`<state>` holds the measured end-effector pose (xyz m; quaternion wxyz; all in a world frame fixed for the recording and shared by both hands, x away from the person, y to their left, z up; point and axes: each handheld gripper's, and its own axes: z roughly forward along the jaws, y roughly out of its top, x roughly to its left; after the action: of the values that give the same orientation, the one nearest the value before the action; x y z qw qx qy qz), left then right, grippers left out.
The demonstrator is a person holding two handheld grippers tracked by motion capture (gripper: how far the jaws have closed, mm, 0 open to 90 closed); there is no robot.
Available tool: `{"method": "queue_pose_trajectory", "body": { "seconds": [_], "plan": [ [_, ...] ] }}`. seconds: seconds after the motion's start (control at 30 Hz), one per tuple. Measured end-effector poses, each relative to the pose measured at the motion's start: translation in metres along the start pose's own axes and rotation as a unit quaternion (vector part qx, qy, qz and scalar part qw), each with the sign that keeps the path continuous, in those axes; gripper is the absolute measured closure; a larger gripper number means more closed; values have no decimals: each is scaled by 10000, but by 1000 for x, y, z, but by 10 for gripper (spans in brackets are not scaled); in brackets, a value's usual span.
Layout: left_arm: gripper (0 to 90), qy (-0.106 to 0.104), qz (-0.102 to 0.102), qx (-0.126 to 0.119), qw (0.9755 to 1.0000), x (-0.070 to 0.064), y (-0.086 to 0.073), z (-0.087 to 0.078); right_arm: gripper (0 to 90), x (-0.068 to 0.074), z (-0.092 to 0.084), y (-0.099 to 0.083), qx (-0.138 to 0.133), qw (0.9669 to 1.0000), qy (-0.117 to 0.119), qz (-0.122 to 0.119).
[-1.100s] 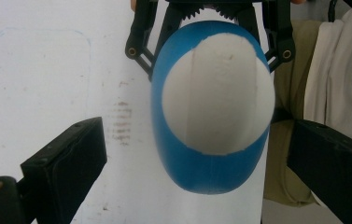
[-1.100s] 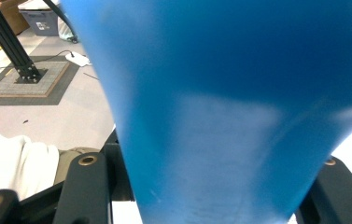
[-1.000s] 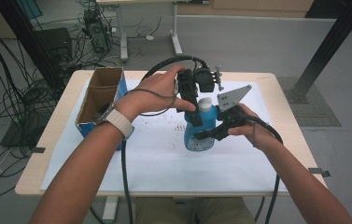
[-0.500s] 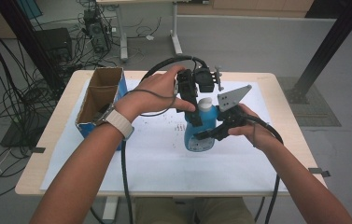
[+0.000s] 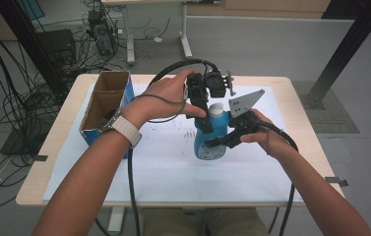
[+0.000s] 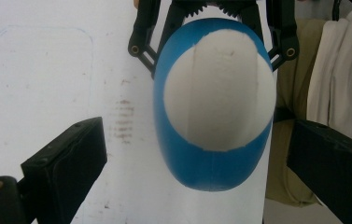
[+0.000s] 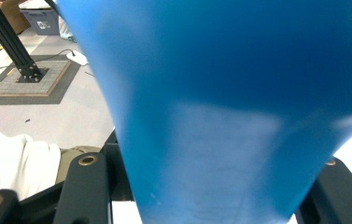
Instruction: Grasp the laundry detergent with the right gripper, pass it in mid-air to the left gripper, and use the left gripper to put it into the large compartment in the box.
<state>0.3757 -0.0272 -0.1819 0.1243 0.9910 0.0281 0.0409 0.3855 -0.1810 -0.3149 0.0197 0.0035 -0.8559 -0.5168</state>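
Nothing moved, right tongs (image 5: 222, 140) clamp blue bottle (image 5: 211, 140), mid-table (image 5: 173, 196)

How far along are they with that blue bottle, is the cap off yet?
Done: the right gripper is clamped on the blue bottle, which stands upright on the white sheet. In hand: the left gripper hangs open above the white cap. Left: closing on the cap; it is not off yet.

No legible text, label, brand or number on the blue bottle (image 5: 211, 137); none elsewhere
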Motion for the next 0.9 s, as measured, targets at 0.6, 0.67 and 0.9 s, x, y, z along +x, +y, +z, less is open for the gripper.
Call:
{"method": "queue_pose_trajectory", "body": {
  "seconds": [0.6,0.67,0.9],
  "plan": [
    [55,9,-3,22,10000,-1,0,2,429,0,-1,0,13,10000,9,-22],
    [55,5,-3,28,10000,-1,0,2,429,0,-1,0,16,10000,18,-11],
    [55,13,6,31,10000,-1,0,2,429,1,0,0,23,10000,38,8]
  ]
}}
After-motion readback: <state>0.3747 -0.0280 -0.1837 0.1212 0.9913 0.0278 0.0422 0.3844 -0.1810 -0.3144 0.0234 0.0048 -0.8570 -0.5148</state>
